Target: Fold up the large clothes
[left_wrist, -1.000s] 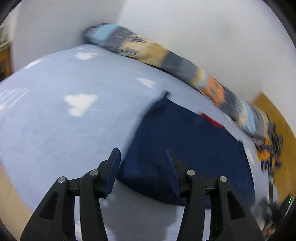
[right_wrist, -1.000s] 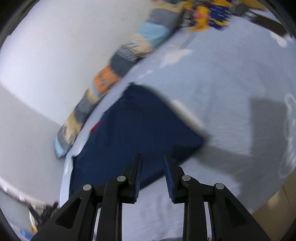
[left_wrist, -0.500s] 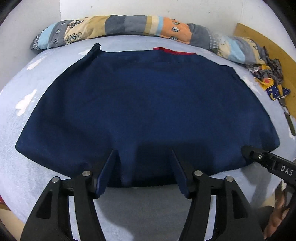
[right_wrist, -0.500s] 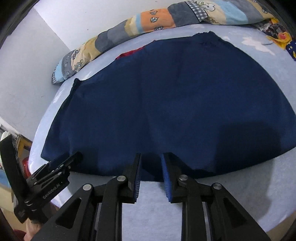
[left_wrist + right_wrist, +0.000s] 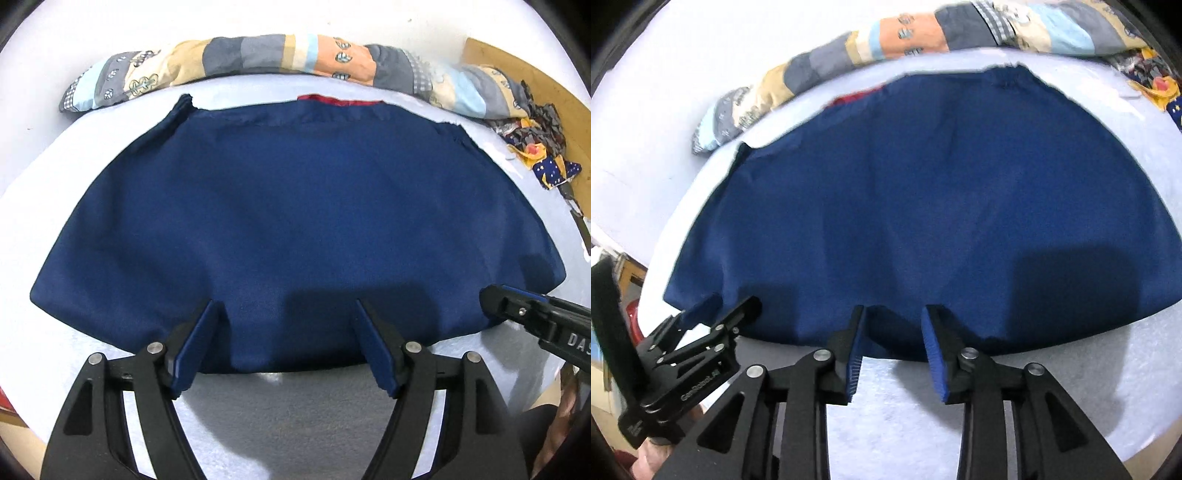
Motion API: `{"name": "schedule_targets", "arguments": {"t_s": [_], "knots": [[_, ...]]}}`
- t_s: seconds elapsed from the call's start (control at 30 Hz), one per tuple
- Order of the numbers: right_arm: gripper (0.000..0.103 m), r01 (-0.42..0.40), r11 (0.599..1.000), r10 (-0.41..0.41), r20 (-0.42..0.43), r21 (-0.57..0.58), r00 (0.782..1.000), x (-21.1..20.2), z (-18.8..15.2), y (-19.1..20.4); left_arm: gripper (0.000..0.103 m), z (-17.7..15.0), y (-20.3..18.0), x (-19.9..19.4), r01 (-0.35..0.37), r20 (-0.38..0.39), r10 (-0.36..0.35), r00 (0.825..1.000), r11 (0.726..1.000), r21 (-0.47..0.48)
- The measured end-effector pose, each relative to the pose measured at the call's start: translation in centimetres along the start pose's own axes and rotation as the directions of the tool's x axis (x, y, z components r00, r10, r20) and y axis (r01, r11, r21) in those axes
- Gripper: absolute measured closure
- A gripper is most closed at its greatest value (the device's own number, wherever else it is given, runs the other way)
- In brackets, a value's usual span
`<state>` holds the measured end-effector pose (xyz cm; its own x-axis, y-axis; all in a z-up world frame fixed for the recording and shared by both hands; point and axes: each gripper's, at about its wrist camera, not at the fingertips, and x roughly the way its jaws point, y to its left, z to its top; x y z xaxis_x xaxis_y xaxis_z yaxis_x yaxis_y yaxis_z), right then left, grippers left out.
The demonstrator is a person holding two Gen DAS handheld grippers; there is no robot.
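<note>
A large navy blue garment (image 5: 295,229) lies spread flat on a pale blue bed, with a red strip at its far edge (image 5: 340,99). It also fills the right wrist view (image 5: 942,206). My left gripper (image 5: 288,314) is open and empty over the garment's near hem, left of centre. My right gripper (image 5: 894,317) is open and empty over the same hem; it shows at the right of the left wrist view (image 5: 495,299). The left gripper shows at the lower left of the right wrist view (image 5: 720,310).
A long patchwork bolster (image 5: 280,62) lies along the white wall behind the garment. A heap of patterned cloth (image 5: 543,147) sits at the far right by a wooden board (image 5: 524,77). The bed's near edge (image 5: 295,424) is just below the grippers.
Both grippers swung in from the sides to face the garment squarely and came down to its near hem. The right gripper's jaws have opened wider.
</note>
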<state>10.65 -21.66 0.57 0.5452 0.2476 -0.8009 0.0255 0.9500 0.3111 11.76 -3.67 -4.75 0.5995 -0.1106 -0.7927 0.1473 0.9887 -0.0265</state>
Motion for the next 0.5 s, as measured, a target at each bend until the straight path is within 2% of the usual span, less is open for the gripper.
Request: {"name": "schedule_targets", "arguments": {"t_s": [0.07, 0.3, 0.5], "knots": [[0.063, -0.013, 1.000, 0.013, 0.024, -0.028, 1.000, -0.7, -0.2, 0.3, 0.028, -0.1, 0.1, -0.4, -0.001, 0.018, 0.002, 1.000, 1.000, -0.009], [0.062, -0.030, 0.998, 0.032, 0.040, -0.046, 0.999, -1.1, -0.1, 0.7, 0.028, 0.0, 0.4, -1.1, 0.008, 0.055, -0.007, 0.998, 1.000, -0.026], [0.061, -0.011, 0.998, 0.013, 0.031, -0.069, 0.999, 0.0, 0.4, 1.8, 0.028, 0.0, 0.0, -1.3, 0.006, 0.076, -0.006, 0.997, 1.000, -0.007]]}}
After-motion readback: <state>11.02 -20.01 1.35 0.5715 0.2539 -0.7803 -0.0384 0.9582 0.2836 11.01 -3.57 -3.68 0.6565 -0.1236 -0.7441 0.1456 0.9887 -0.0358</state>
